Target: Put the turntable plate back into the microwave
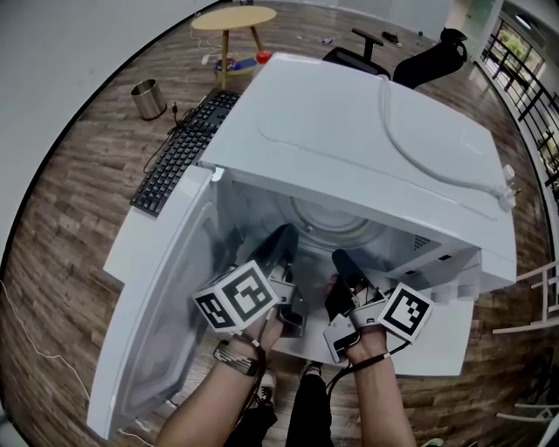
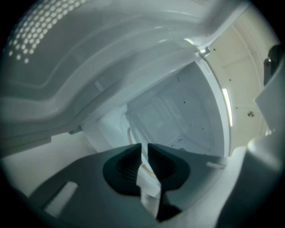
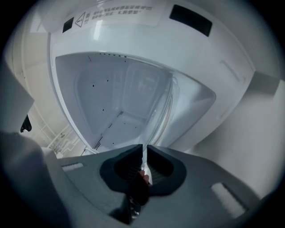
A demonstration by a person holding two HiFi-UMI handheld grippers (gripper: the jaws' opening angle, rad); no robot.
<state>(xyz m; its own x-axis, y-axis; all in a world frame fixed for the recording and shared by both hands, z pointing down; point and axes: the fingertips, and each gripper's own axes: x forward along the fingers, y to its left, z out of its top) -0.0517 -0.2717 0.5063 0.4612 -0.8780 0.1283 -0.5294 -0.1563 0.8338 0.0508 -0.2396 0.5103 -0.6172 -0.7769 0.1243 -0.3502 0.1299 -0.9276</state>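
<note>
A white microwave (image 1: 367, 131) stands with its door (image 1: 166, 306) swung open to the left. Both grippers reach into the cavity. The clear glass turntable plate (image 1: 332, 218) lies inside, its round rim just visible. My left gripper (image 1: 284, 237) is shut on the plate's near edge; in the left gripper view the glass (image 2: 148, 187) fills the narrow gap between the jaws of the left gripper (image 2: 144, 149). My right gripper (image 1: 342, 260) grips the same edge further right. In the right gripper view the rim (image 3: 160, 120) runs out from the right gripper (image 3: 144, 151).
The cavity's back wall (image 3: 120, 93) and side walls stand close around the plate. A black keyboard (image 1: 179, 157) lies on the floor left of the microwave, with a metal bin (image 1: 150, 99), a round wooden table (image 1: 234, 19) and an office chair (image 1: 419, 57) beyond.
</note>
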